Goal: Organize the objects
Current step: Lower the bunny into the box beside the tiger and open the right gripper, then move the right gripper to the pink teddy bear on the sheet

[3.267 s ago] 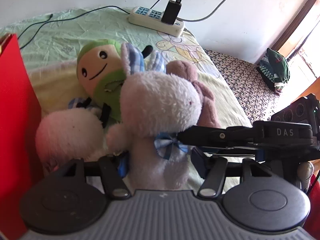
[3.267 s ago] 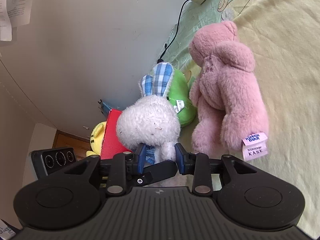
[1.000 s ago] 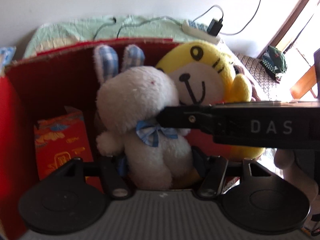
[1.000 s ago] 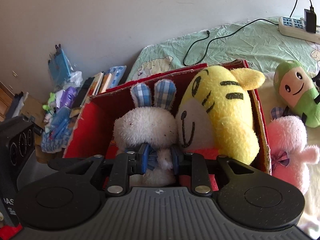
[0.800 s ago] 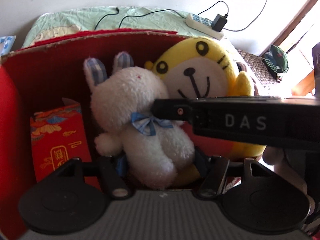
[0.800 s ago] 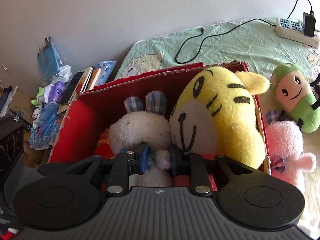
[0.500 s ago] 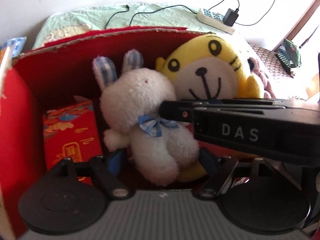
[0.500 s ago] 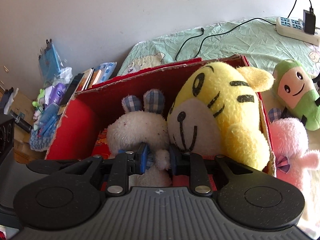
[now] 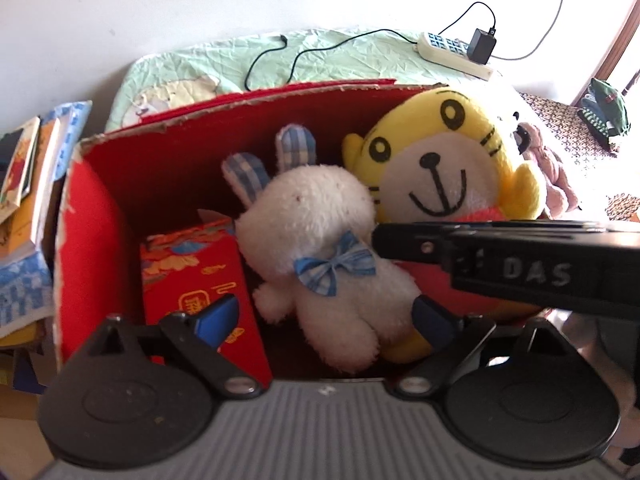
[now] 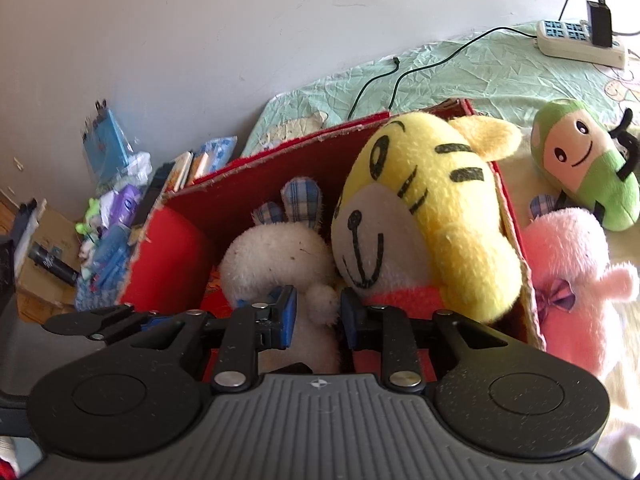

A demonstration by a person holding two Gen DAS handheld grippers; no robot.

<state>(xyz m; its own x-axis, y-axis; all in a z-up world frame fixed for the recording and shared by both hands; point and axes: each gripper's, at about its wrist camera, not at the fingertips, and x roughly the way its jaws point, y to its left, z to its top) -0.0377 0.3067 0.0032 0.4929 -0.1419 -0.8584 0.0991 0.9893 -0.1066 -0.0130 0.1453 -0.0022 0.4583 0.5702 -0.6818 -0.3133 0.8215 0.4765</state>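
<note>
Left tool (image 9: 324, 322) spread wide, right tool (image 10: 316, 316) pinching white bunny (image 10: 280, 264) (inside red box (image 10: 168, 276)).

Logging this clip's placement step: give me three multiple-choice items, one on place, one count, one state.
1. Where is the white bunny? A on the floor; B on a chair; C in the red box, between the yellow tiger and red carton.
2. Plush toys visible inside the box? A one; B two; C four.
3. The left claw is: A open; B shut on the bunny; C shut on the tiger.
Answers: C, box walls surround it; B, only bunny and tiger inside; A, its pads stand wide apart.
</note>
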